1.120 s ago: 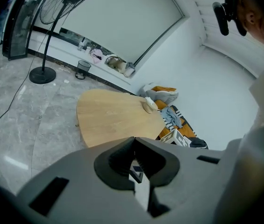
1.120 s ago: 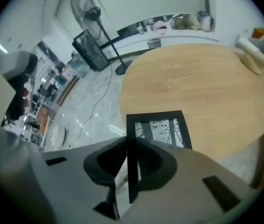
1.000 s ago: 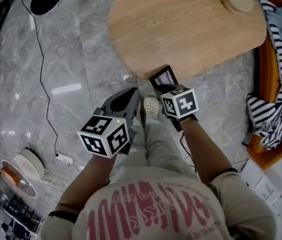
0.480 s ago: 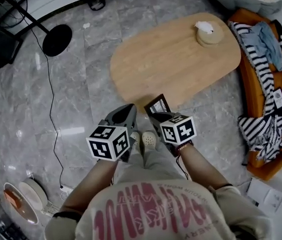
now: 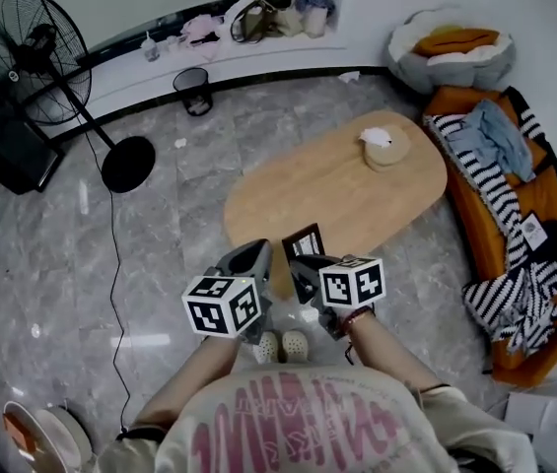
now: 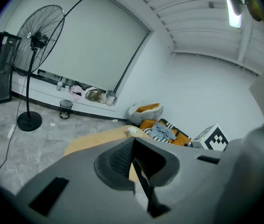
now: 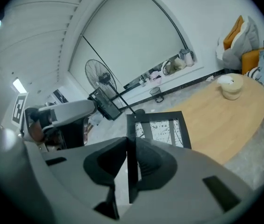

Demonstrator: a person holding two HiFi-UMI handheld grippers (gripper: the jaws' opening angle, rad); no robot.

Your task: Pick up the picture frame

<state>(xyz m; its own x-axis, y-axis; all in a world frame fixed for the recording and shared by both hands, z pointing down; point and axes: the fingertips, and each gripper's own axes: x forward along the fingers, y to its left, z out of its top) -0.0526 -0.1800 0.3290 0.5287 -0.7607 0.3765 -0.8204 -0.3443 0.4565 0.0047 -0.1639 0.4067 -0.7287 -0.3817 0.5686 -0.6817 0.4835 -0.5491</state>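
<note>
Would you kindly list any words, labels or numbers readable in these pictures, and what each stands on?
None can be read.
Shirt: large red lettering, warped and foreshortened, illegible.
Picture frame: dark marks on its print, too small to read.
Left marker cube and right marker cube: black-and-white squares only, no letters.

The frame [image 5: 305,241] stands edge-on between the jaws of the right claw [image 5: 304,267], with the left claw [image 5: 255,256] just beside it on the left. The worktop [image 5: 337,180] lies ahead of and below both claws, the bin [image 5: 191,89] beyond it. The sofa [image 5: 546,193] lies well right of the right claw, the fan [image 5: 30,57] far ahead-left of the left claw.
</note>
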